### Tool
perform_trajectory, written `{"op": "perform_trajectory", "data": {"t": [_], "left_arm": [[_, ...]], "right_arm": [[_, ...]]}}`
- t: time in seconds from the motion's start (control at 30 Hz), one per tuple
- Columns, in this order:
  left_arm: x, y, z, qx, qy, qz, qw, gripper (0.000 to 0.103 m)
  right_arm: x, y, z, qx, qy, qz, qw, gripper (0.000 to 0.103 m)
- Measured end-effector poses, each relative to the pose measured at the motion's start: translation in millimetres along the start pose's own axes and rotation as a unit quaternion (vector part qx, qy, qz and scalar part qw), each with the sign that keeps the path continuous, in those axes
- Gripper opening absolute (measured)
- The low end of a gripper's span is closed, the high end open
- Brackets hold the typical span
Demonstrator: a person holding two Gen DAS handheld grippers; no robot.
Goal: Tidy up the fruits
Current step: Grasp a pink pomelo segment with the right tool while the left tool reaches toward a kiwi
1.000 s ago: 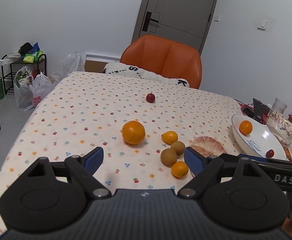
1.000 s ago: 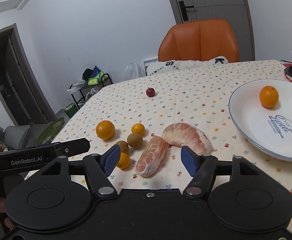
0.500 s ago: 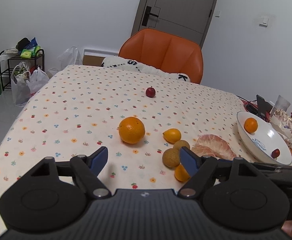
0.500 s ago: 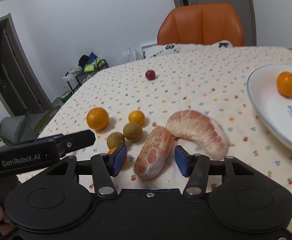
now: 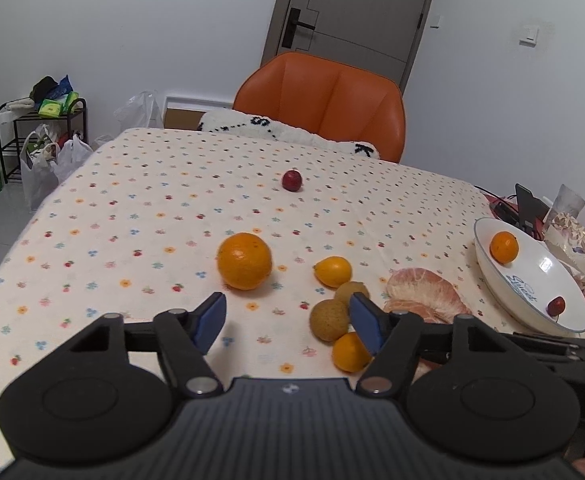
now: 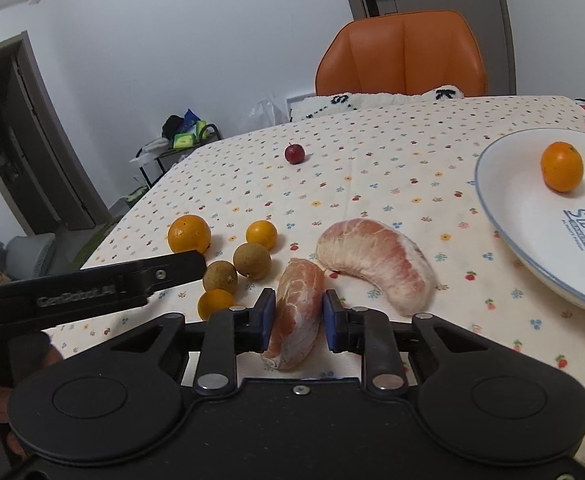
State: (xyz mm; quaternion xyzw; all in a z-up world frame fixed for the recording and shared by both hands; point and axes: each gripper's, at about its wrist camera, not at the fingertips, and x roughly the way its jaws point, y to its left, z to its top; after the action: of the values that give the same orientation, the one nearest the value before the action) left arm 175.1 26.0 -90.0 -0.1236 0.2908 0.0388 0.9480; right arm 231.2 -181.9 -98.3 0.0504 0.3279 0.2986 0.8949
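Right tool point(image 6: 297, 316) now closed onto pomelo segment point(image 6: 296, 312), earlier open, left tool point(image 5: 288, 320) open, empty

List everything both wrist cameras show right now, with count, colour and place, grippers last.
pomelo segments: 2, pink; on the tablecloth, the nearer one between the right gripper's fingers.
large orange: 1, orange; table centre.
small citrus: 3, orange; two on the cloth, one in the plate.
brown round fruits: 2, brown; beside the small citrus.
small red fruits: 2, dark red; one far on the table, one in the plate.
plate: 1, white with blue rim; table's right side.
chair: 1, orange; behind the table.
left gripper: open, empty.
right gripper: closed around the nearer segment.
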Motion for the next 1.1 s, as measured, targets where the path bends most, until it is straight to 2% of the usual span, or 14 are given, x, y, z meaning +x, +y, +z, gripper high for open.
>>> {"op": "perform_trajectory", "data": {"t": [0.3, 0.53, 0.7, 1.1], "left_arm": [[12, -14, 1, -0.004, 0.013, -0.016, 0.9998, 0.052], [19, -20, -2, -0.006, 0.024, -0.025, 0.9994, 0.048], [23, -19, -6, -0.01, 0.026, -0.021, 0.9994, 0.025], [5, -17, 6, -0.014, 0.002, -0.017, 0.9998, 0.025]], "right_arm": [[-22, -18, 4, 0.02, -0.024, 0.002, 1.0, 0.019], [-28, -24, 6, 0.025, -0.035, 0.002, 0.999, 0.019], [-30, -26, 7, 0.029, -0.038, 0.004, 0.999, 0.019], [-43, -32, 10, 0.036, -0.058, 0.002, 0.998, 0.019]]}}
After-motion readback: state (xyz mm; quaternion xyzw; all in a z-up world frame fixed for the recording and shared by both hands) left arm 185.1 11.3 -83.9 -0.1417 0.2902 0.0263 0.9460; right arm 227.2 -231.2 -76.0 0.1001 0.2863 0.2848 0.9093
